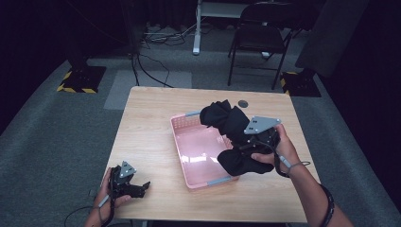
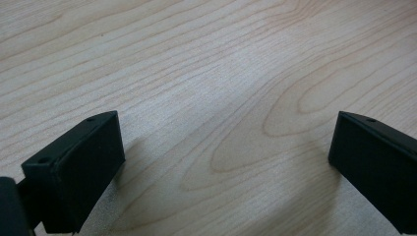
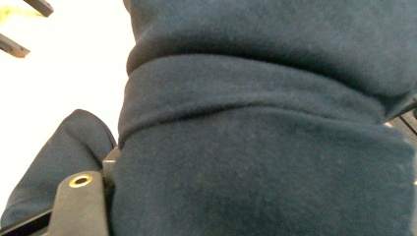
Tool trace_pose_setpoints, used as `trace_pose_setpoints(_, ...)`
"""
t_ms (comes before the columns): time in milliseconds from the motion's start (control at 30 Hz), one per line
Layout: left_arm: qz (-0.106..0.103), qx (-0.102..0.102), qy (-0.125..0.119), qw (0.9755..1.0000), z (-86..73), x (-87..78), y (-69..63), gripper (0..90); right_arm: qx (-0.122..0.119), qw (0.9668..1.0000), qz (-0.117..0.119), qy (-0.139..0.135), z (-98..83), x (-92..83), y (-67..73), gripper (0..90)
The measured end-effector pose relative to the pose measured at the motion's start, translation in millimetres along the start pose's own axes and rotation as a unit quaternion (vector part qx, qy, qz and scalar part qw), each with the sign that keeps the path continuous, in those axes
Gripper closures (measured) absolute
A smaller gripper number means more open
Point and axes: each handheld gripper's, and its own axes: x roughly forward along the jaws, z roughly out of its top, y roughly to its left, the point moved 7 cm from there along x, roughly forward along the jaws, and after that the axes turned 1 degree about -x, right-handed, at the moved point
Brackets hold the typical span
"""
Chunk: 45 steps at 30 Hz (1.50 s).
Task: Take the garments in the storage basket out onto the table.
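Observation:
A pink plastic basket [image 1: 198,146] sits in the middle of the wooden table [image 1: 156,118]. Over its right side hangs a bunched dark garment [image 1: 227,125], with my right gripper [image 1: 253,142] shut on it. One end of the cloth droops onto the basket's near right corner. In the right gripper view the dark fleece cloth [image 3: 255,147] wraps over the jaws and hides the pads. My left gripper [image 1: 142,187] rests at the table's near left corner, apart from the basket. Its black fingers [image 2: 74,172] stand wide apart above bare wood in the left gripper view.
A small dark disc [image 1: 243,103] lies on the table behind the basket. A folding chair [image 1: 260,38] and a white desk leg [image 1: 196,28] stand on the carpet beyond the table. Cables [image 1: 151,61] trail on the floor at the far left.

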Motion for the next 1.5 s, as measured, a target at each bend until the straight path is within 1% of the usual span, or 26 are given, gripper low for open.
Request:
trace_pose_setpoints(233,0.000,0.000,0.000,1.0000,0.0,0.0,0.0,0.0,0.015,0.9998,-0.013,0.001,-16.6,-16.6,-10.8,27.2)
trace_pose_setpoints(367,0.000,0.000,0.000,1.0000,0.0,0.0,0.0,0.0,0.019,0.9996,-0.020,0.004,-25.2,-23.8,-15.7,27.1)
trace_pose_setpoints(400,0.000,0.000,0.000,1.0000,0.0,0.0,0.0,0.0,0.021,0.9995,-0.024,0.006,-30.0,-27.1,-17.7,27.1)
trace_pose_setpoints(433,0.000,0.000,0.000,1.0000,0.0,0.0,0.0,0.0,0.021,0.9995,-0.024,0.006,-30.0,-27.1,-17.7,27.1)
trace_pose_setpoints(567,0.000,0.000,0.000,1.0000,0.0,0.0,0.0,0.0,0.028,0.9991,-0.029,0.013,-41.0,-31.9,-21.3,27.1)
trace_pose_setpoints(633,0.000,0.000,0.000,1.0000,0.0,0.0,0.0,0.0,0.034,0.9988,-0.032,0.018,-50.3,-33.7,-23.0,27.1)
trace_pose_setpoints(667,0.000,0.000,0.000,1.0000,0.0,0.0,0.0,0.0,0.034,0.9988,-0.032,0.018,-50.3,-33.7,-23.0,27.1)
trace_pose_setpoints(767,0.000,0.000,0.000,1.0000,0.0,0.0,0.0,0.0,0.041,0.9984,-0.033,0.022,-60.2,-34.3,-24.4,27.1)
trace_pose_setpoints(800,0.000,0.000,0.000,1.0000,0.0,0.0,0.0,0.0,0.044,0.9981,-0.035,0.026,-66.2,-34.5,-25.1,27.1)
trace_pose_setpoints(833,0.000,0.000,0.000,1.0000,0.0,0.0,0.0,0.0,0.044,0.9981,-0.035,0.026,-66.2,-34.5,-25.1,27.1)
trace_pose_setpoints(933,0.001,-0.001,0.000,1.0000,-0.1,-0.2,0.1,0.0,0.057,0.9974,-0.033,0.029,-78.1,-34.3,-26.5,27.1)
trace_pose_setpoints(1133,0.001,-0.001,0.001,1.0000,-0.1,-0.2,0.1,0.0,0.072,0.9958,-0.037,0.042,-98.6,-30.4,-30.9,27.0)
trace_pose_setpoints(1167,0.001,-0.001,0.000,1.0000,0.0,-0.1,0.2,0.0,0.077,0.9954,-0.035,0.046,-104.3,-28.5,-31.4,27.0)
trace_pose_setpoints(1200,0.001,-0.001,0.000,1.0000,-0.1,-0.1,0.1,0.0,0.077,0.9954,-0.035,0.046,-104.3,-28.5,-31.4,27.0)
trace_pose_setpoints(1300,0.001,-0.001,0.001,1.0000,-0.1,-0.2,0.1,0.0,0.082,0.9946,-0.035,0.053,-113.1,-24.4,-31.9,27.0)
trace_pose_setpoints(1333,0.001,-0.001,0.001,1.0000,-0.2,-0.2,0.1,0.0,0.088,0.9939,-0.034,0.057,-118.7,-21.3,-31.7,27.0)
trace_pose_setpoints(1367,0.001,-0.001,0.000,1.0000,0.0,-0.1,0.2,0.0,0.088,0.9939,-0.034,0.057,-118.7,-21.3,-31.7,27.0)
trace_pose_setpoints(1500,0.001,-0.001,0.001,1.0000,-0.2,-0.2,0.1,0.0,0.095,0.9927,-0.034,0.066,-130.0,-14.7,-32.6,26.9)
